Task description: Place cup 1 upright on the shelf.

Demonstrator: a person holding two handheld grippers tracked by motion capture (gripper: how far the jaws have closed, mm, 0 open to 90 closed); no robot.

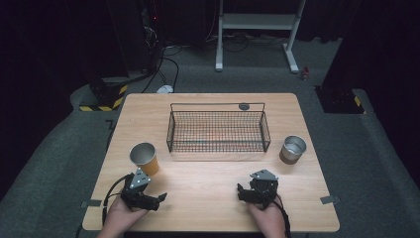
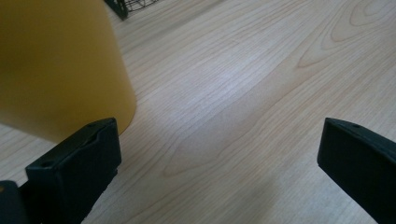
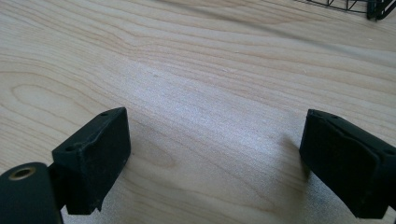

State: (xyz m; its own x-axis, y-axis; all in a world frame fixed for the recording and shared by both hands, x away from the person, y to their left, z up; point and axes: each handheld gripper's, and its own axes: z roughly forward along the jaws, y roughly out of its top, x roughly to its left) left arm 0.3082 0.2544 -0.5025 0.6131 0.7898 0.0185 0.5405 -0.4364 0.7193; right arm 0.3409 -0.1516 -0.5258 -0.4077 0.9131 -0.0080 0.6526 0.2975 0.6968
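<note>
On the light wooden table (image 1: 208, 183), the left gripper (image 1: 159, 199) rests low near the front edge with its two black jaws spread wide apart, holding nothing; only bare wood lies between them. The orange paper cup with a silvery inside (image 1: 144, 158) stands upright just beside this gripper, close to one jaw in the left gripper view (image 2: 56, 65) but not between the jaws. The right gripper (image 1: 240, 192) also sits near the front edge, jaws wide apart and empty over bare wood. The brown paper cup with a silvery inside (image 1: 292, 149) stands well apart, to the right of the black wire basket (image 1: 218, 131).
</note>
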